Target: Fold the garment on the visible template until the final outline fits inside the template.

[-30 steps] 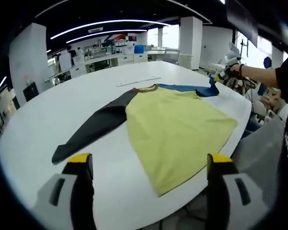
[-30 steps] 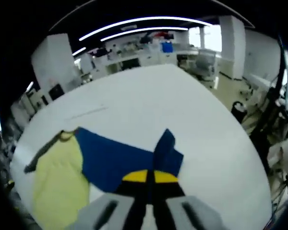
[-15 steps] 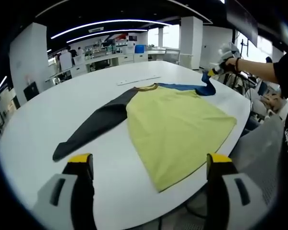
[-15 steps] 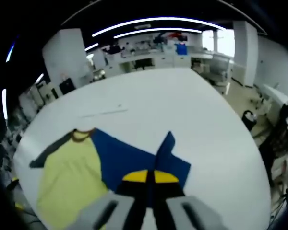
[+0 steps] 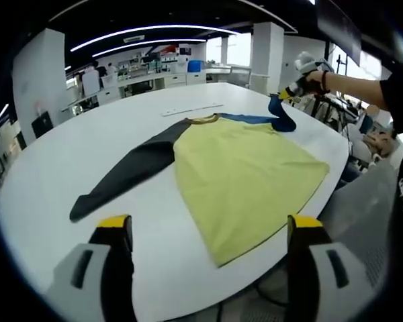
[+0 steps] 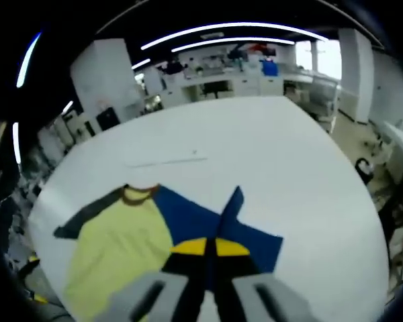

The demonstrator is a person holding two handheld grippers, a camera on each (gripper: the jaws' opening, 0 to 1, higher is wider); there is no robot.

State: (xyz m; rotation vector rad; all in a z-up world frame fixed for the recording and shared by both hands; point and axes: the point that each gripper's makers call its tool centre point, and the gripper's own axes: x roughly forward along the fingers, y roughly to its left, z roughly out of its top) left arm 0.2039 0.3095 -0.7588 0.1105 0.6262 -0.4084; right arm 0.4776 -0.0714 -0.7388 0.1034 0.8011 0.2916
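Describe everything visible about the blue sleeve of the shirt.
The blue sleeve looks like soft knit fabric, joined to the yellow body near the brown collar. Most of it lies flat on the white table; its end is lifted into a fold, pinched between the closed fingers of the right gripper.

White round table (image 5: 67, 161), thin pale strip (image 5: 192, 109) lying on its far side. Behind: benches with lab clutter (image 5: 148, 74), blue bin (image 5: 195, 68), white pillar (image 5: 266, 57), curved ceiling light strips (image 6: 235, 30). Dark monitor (image 5: 42, 125) at left.
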